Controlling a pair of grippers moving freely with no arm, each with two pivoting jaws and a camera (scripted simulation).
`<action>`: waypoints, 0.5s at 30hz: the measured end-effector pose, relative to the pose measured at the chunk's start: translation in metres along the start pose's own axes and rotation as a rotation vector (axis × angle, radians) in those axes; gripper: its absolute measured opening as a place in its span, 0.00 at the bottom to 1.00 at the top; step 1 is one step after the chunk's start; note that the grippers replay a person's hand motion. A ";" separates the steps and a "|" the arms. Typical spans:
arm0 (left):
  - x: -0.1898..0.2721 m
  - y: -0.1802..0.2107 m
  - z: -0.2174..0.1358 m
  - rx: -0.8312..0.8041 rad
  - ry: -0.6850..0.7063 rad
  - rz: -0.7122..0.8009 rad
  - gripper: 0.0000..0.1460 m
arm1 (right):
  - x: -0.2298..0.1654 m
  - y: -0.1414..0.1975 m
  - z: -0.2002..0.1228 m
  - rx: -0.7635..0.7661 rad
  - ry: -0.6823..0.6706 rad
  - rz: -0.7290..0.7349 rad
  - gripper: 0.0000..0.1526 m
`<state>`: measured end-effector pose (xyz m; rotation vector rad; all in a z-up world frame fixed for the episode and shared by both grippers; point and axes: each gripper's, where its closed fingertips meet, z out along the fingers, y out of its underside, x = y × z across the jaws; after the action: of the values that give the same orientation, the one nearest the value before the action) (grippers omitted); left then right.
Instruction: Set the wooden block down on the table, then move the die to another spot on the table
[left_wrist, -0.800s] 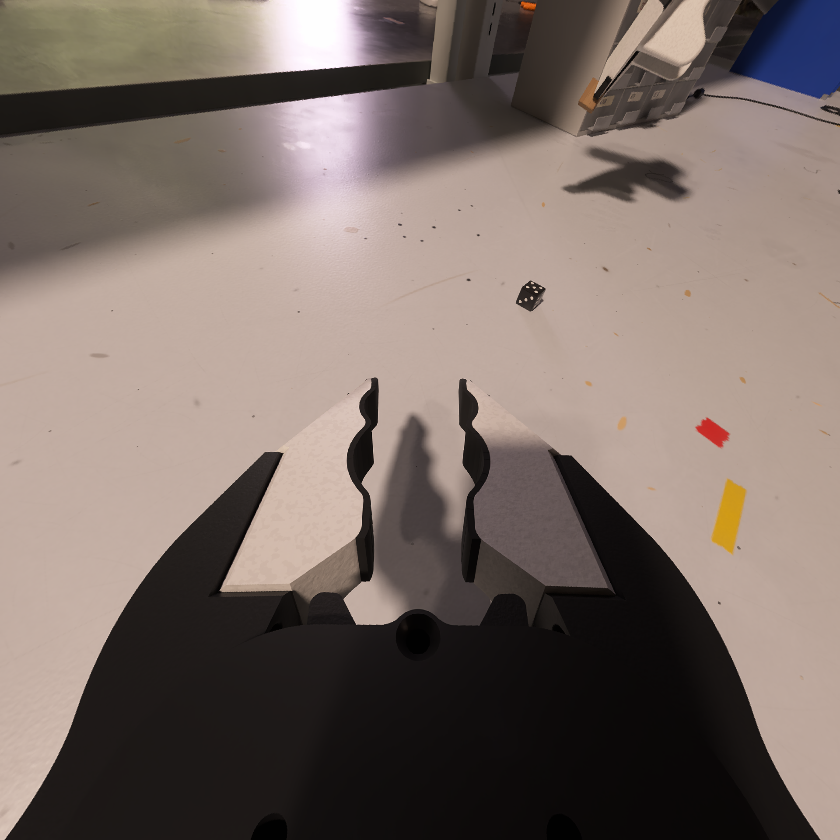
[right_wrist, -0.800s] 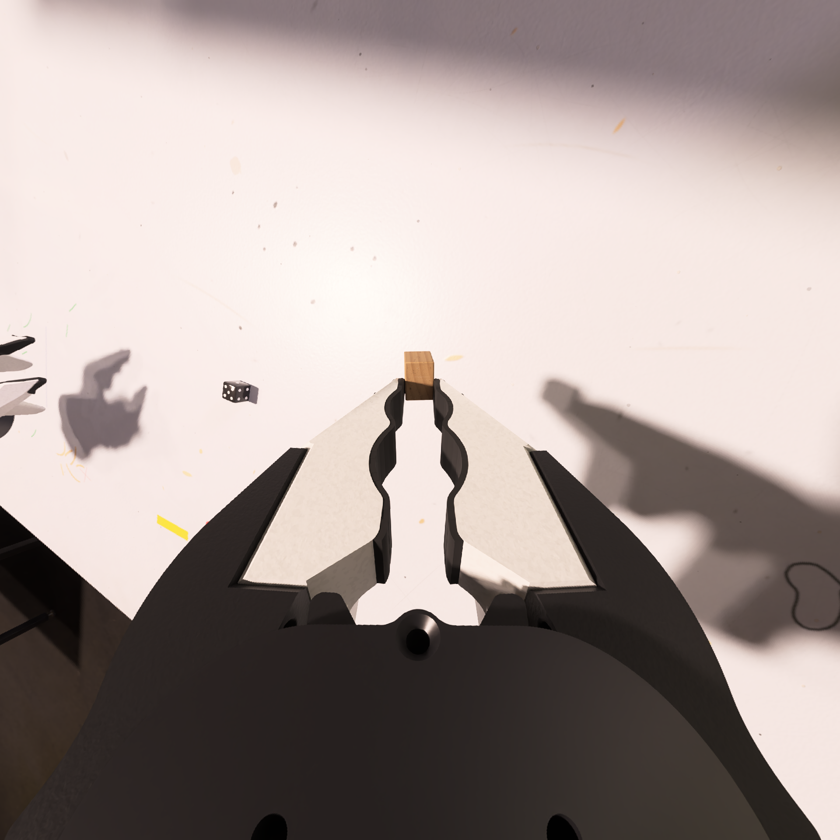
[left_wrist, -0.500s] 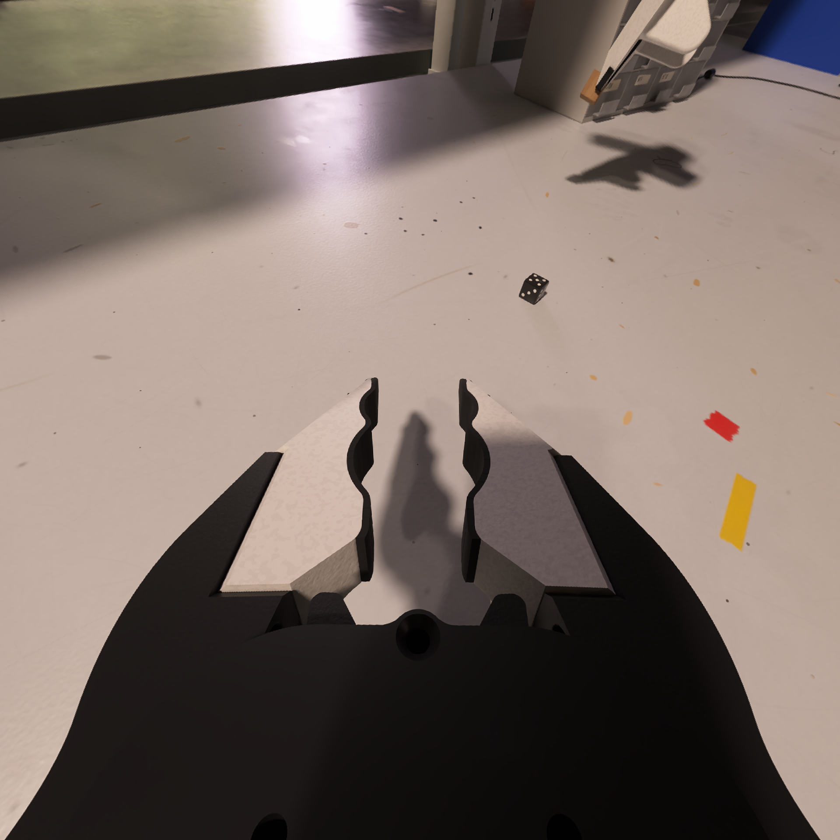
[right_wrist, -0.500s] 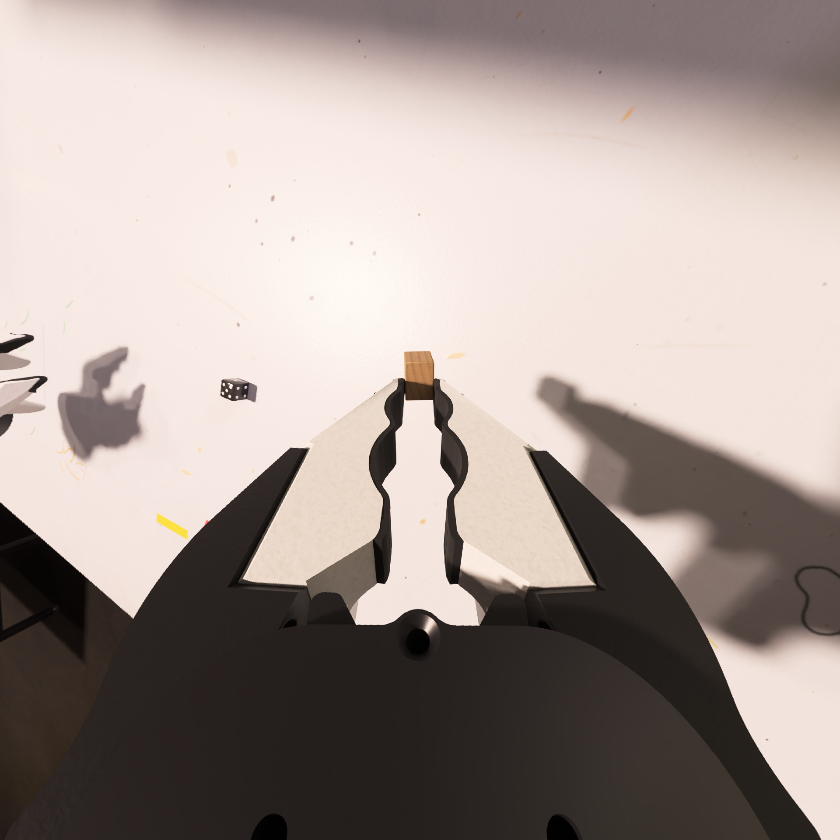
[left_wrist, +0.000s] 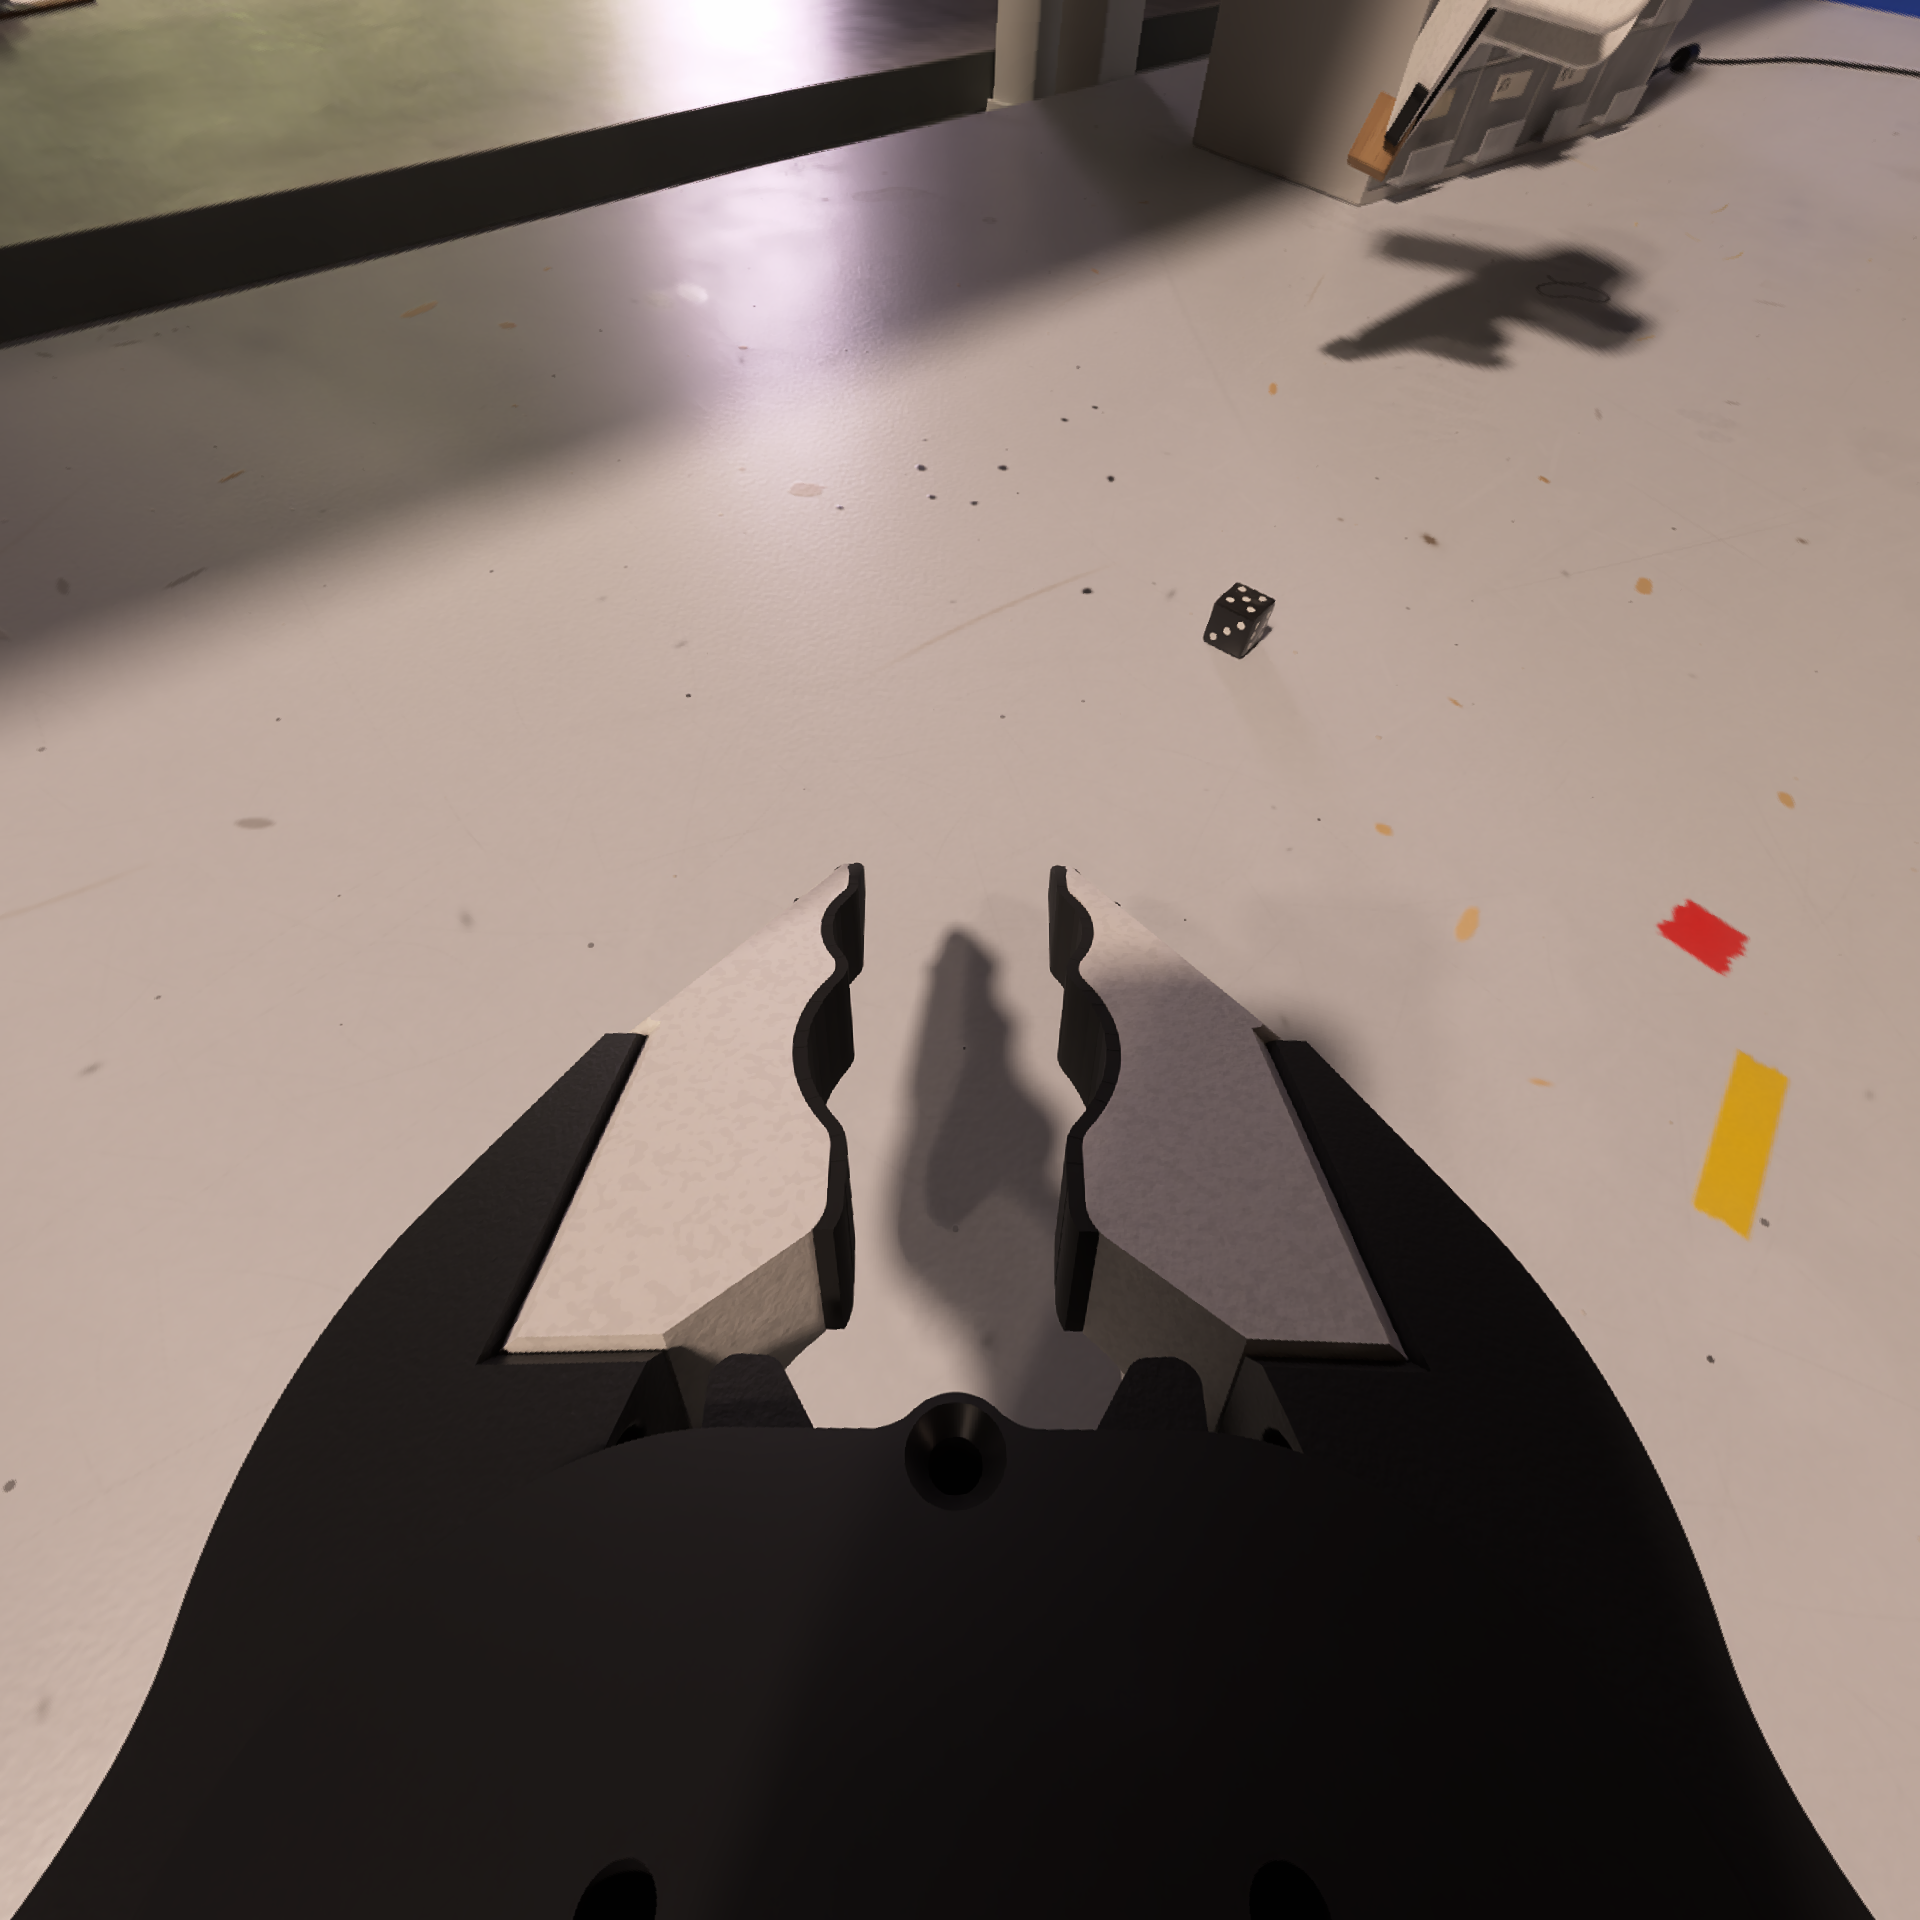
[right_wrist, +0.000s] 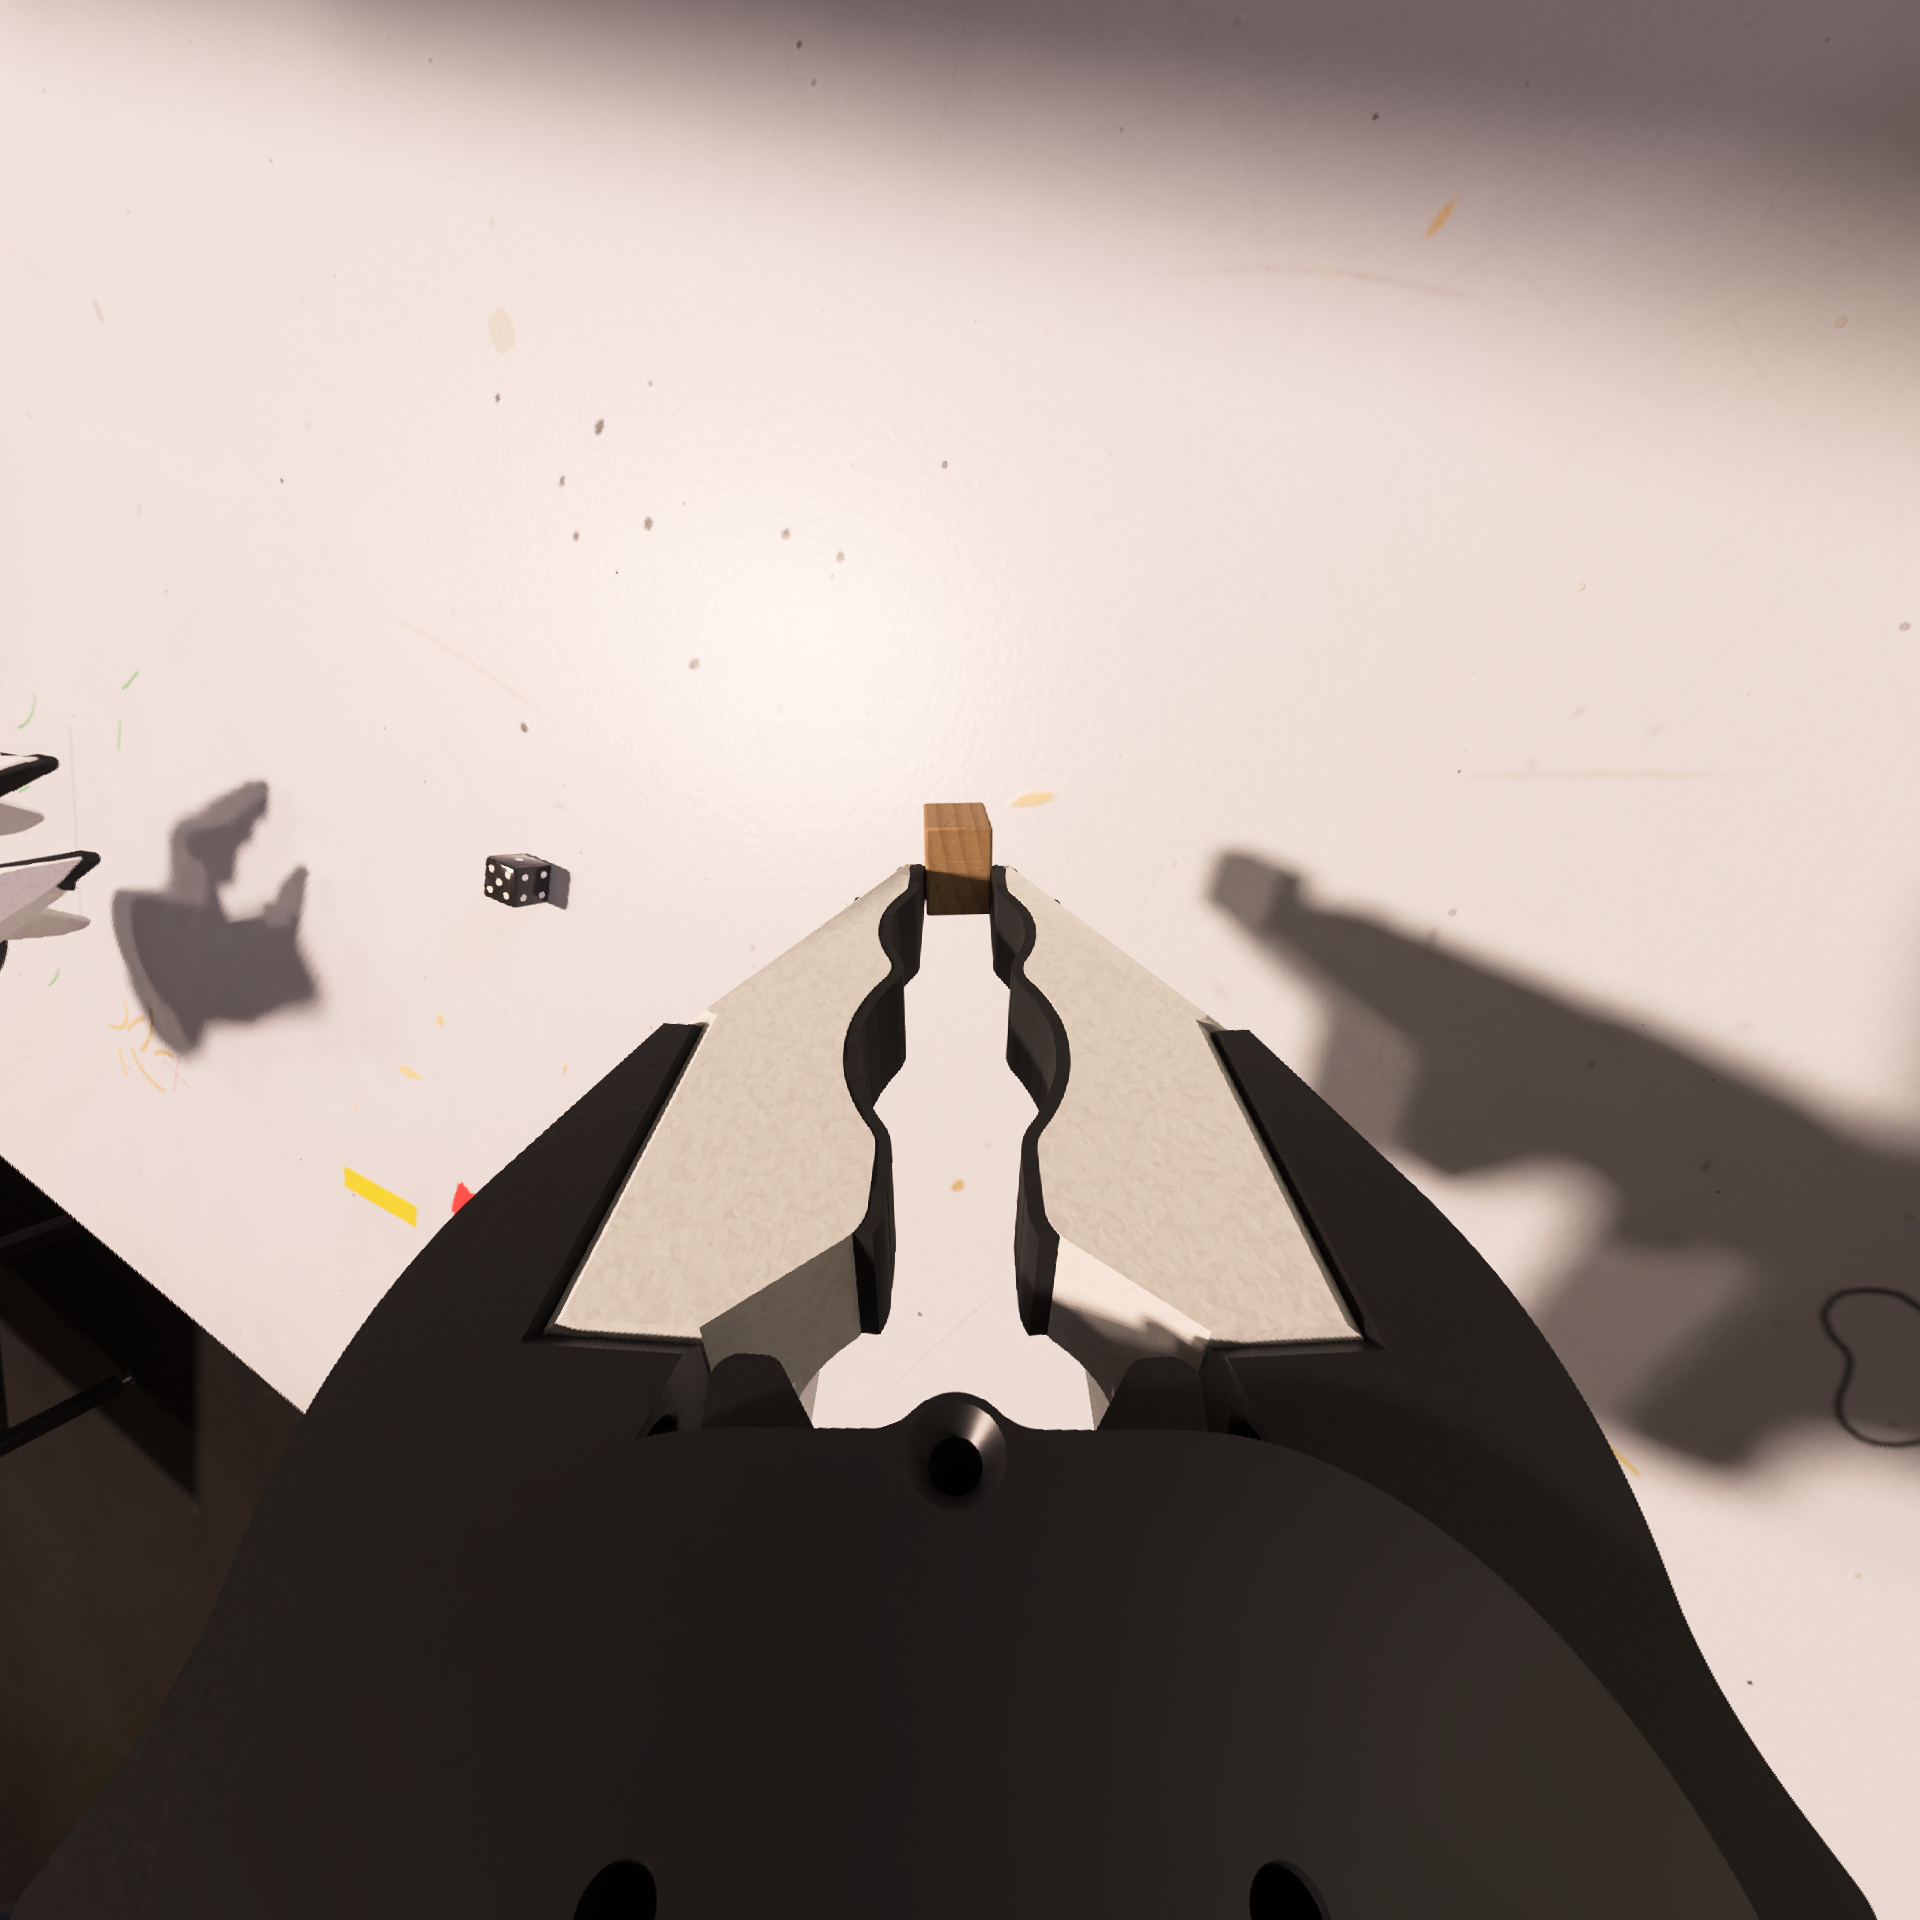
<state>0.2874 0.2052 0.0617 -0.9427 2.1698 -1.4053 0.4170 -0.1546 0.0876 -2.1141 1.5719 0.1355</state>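
The right gripper (right_wrist: 958, 883) clamps the block (right_wrist: 956, 858) by its tips, above the table (right_wrist: 1143, 468). Released high, it may bounce toward the die (right_wrist: 520, 881) left of it. The left gripper (left_wrist: 956, 883) is empty, jaws apart.

You see a wooden block (right_wrist: 957, 858) with fine grain and a matt, light brown finish. The die (left_wrist: 1237, 620) looks like smooth black plastic with a slight gloss and white dots. The table (left_wrist: 520, 727) is a pale, smooth surface, speckled with small stains; far from the die it gives a soft sheen under the light. Near the die, to its right, the yellow tape (left_wrist: 1740, 1143) and the red tape (left_wrist: 1702, 936) look matt. On the left gripper (left_wrist: 954, 878) the body is matt black, and its fingers (left_wrist: 717, 1122) have a rough, mottled white finish.
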 end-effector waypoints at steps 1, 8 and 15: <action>0.000 0.000 0.000 0.000 0.000 0.000 0.24 | 0.000 0.000 0.000 0.000 0.001 0.000 0.08; 0.000 0.000 0.000 -0.001 -0.001 -0.001 0.24 | 0.002 0.003 -0.001 -0.003 -0.001 0.006 0.08; 0.000 0.001 0.000 -0.004 -0.003 -0.002 0.24 | 0.006 0.007 0.003 -0.027 0.002 0.017 0.08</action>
<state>0.2878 0.2054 0.0611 -0.9484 2.1711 -1.4004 0.4133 -0.1600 0.0803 -2.1224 1.5977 0.1618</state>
